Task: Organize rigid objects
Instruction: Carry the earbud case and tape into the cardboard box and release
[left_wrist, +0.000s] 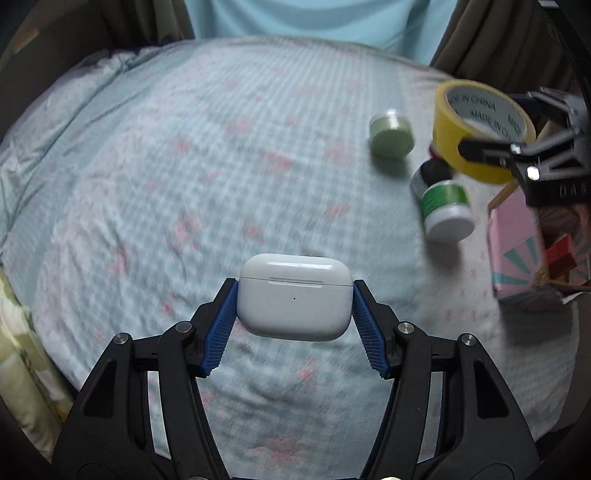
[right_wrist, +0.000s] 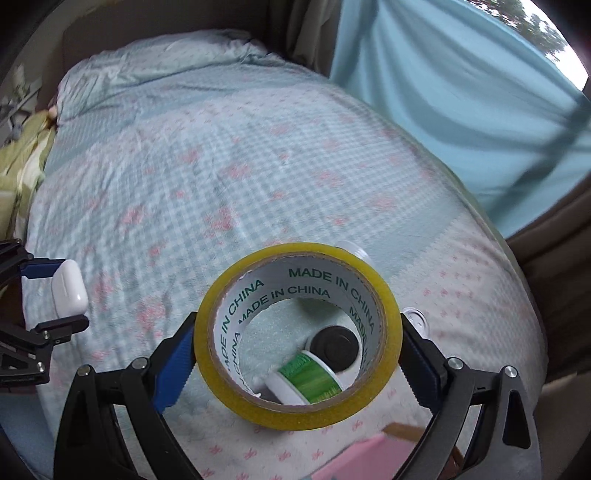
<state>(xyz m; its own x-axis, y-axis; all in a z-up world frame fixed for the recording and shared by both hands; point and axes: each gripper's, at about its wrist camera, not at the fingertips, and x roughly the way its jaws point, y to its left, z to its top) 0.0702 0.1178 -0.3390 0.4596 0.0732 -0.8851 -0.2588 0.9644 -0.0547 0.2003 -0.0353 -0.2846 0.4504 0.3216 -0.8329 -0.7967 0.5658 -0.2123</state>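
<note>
A white earbud case (left_wrist: 293, 299) hangs above the bed, and my left gripper (left_wrist: 295, 286) is shut on its two ends with the blue pads. At the left edge of the right wrist view the same case (right_wrist: 68, 291) shows from the side. My right gripper (right_wrist: 297, 325) is shut on a yellow tape roll (right_wrist: 295, 417), held clear of the bed with its hole facing the camera. The left wrist view has this tape roll (left_wrist: 476, 129) at the upper right.
On the checked blue bedsheet (left_wrist: 184, 184) lie a pale green round jar (left_wrist: 391, 134), a green thread spool (left_wrist: 445, 210) and a dark bottle (left_wrist: 430, 175). A pink open box (left_wrist: 517, 251) stands at the right. A light blue curtain (right_wrist: 461, 92) hangs behind the bed.
</note>
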